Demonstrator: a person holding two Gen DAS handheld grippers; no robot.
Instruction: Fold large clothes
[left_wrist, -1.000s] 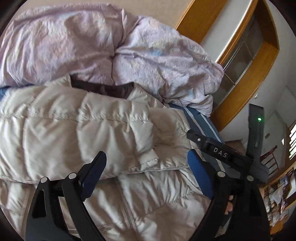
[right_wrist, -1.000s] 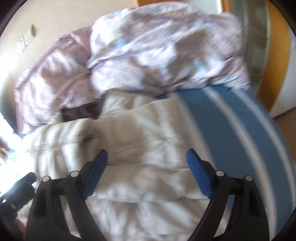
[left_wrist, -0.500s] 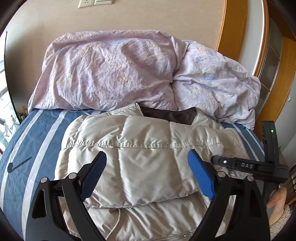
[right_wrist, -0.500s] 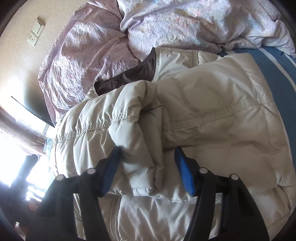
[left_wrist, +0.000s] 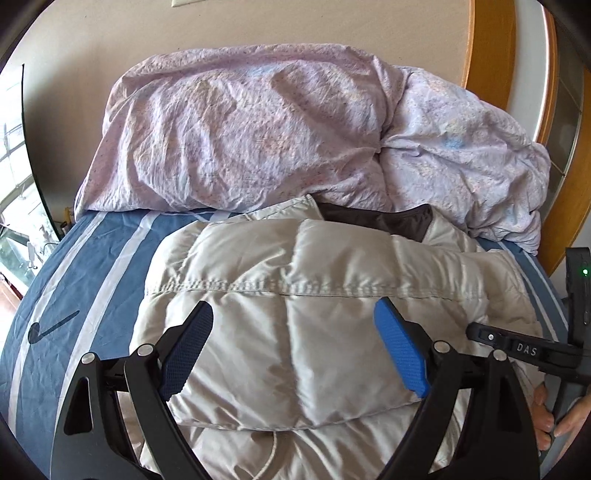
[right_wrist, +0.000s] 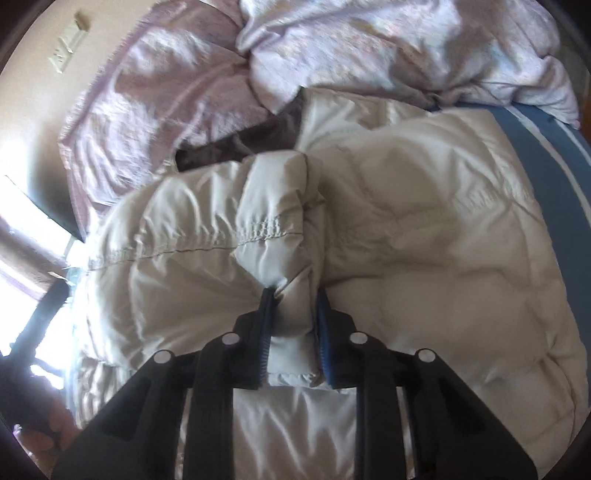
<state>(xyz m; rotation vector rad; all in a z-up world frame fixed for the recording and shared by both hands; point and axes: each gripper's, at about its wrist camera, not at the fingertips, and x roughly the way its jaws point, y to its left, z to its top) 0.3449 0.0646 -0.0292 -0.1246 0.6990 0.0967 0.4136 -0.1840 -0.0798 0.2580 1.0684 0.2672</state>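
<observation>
— Where was the jacket?

— The pale puffer jacket (left_wrist: 295, 332) lay spread on the bed (left_wrist: 92, 295), its dark-lined collar up against the crumpled lilac duvet (left_wrist: 258, 129).

— And your jaws?

— My left gripper (left_wrist: 291, 350) hovered over it, jaws wide, pinching nothing. My right gripper (right_wrist: 293, 332) was closing its jaws on a padded fold, probably a sleeve end; the blur left me unsure.

— Any containers?

— I saw only bedding.
</observation>
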